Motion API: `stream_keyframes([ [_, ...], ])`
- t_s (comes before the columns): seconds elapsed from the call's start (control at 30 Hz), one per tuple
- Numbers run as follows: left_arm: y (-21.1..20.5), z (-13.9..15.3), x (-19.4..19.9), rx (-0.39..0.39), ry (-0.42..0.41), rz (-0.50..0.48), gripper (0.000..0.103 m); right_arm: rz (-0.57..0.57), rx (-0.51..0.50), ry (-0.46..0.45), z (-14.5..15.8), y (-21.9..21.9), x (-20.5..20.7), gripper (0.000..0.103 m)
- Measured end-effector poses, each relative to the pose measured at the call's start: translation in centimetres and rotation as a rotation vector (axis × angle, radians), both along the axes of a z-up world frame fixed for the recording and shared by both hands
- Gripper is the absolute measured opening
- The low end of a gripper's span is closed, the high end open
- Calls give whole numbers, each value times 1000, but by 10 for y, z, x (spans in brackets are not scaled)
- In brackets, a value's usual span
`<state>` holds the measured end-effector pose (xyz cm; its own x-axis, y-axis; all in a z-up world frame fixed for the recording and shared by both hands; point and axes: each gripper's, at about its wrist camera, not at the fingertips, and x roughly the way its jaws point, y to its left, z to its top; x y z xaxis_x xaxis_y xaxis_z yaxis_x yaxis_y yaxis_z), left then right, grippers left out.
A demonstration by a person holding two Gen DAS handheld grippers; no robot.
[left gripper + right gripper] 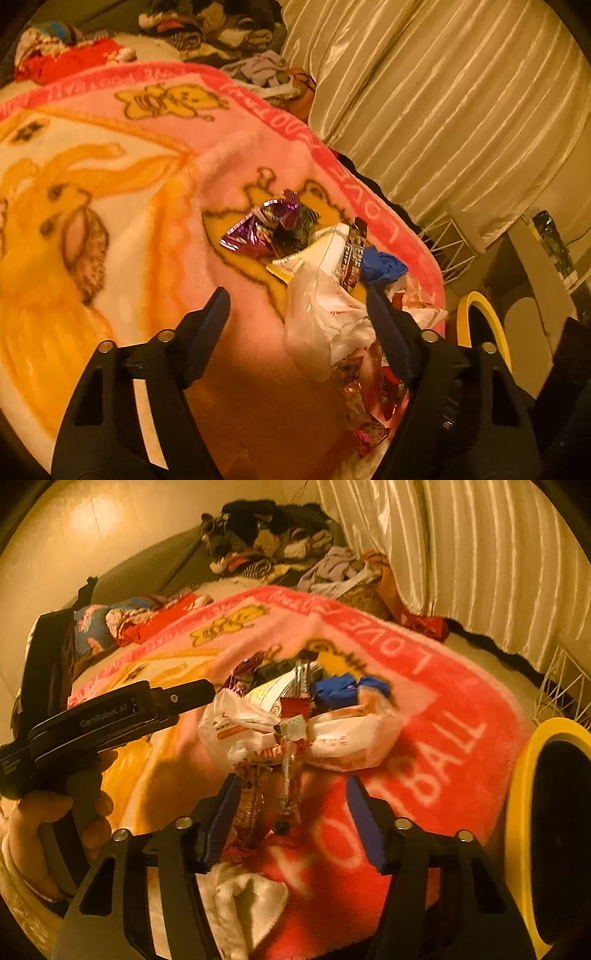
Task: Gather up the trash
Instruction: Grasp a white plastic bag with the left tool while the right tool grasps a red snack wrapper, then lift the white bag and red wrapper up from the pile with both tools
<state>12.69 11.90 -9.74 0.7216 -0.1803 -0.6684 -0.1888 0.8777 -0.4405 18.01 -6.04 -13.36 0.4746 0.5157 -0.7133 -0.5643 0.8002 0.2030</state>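
A heap of trash lies on a pink cartoon blanket point(236, 158): a purple foil wrapper point(255, 230), a brown bar wrapper point(355, 254), a blue crumpled piece point(382, 266) and a white plastic bag point(325, 321). My left gripper point(297, 301) is open; the white bag lies between its fingers, against the right one, and the left finger is free. My right gripper point(293, 788) is open low over the near edge of the heap point(314, 734). Red and clear wrappers point(255, 805) lie between its fingers, near the left pad. The left gripper point(199, 696) shows from the side, held by a hand point(40, 823).
A yellow-rimmed dark bin point(517, 786) stands right of the bed, also seen as the bin point(480, 310). A white wire rack point(447, 247) and cream curtains point(443, 92) are behind it. Clothes point(280, 542) pile up at the far end. A white cloth point(243, 897) lies under the right gripper.
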Motion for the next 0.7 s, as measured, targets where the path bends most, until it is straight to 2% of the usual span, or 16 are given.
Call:
stream_keyframes([
  [0.07, 0, -4, 1, -21, 10, -7, 60, 4, -12, 17, -3, 6, 3, 42],
  [0.13, -1, -8, 3, -40, 20, -18, 54, 9, -18, 33, -7, 10, 6, 25],
  [0.17, -2, -9, 4, -45, 23, -22, 52, 10, -22, 36, -8, 11, 7, 12],
  [0.2, -4, -11, 4, -57, 27, -34, 46, 6, -28, 37, -10, 11, 7, 9],
  [0.23, -5, -12, 5, -63, 27, -40, 35, 5, -21, 35, -10, 9, 5, 9],
  [0.37, -9, -15, 7, -90, 21, -54, 16, -4, 12, 9, -4, 3, 1, 6],
  [0.53, -12, -8, 7, -86, -11, -49, 12, -11, 35, -15, 0, -5, -4, 5],
  [0.7, -12, 12, 2, -82, -84, -27, 11, -12, 80, -75, 10, -13, -14, 4],
])
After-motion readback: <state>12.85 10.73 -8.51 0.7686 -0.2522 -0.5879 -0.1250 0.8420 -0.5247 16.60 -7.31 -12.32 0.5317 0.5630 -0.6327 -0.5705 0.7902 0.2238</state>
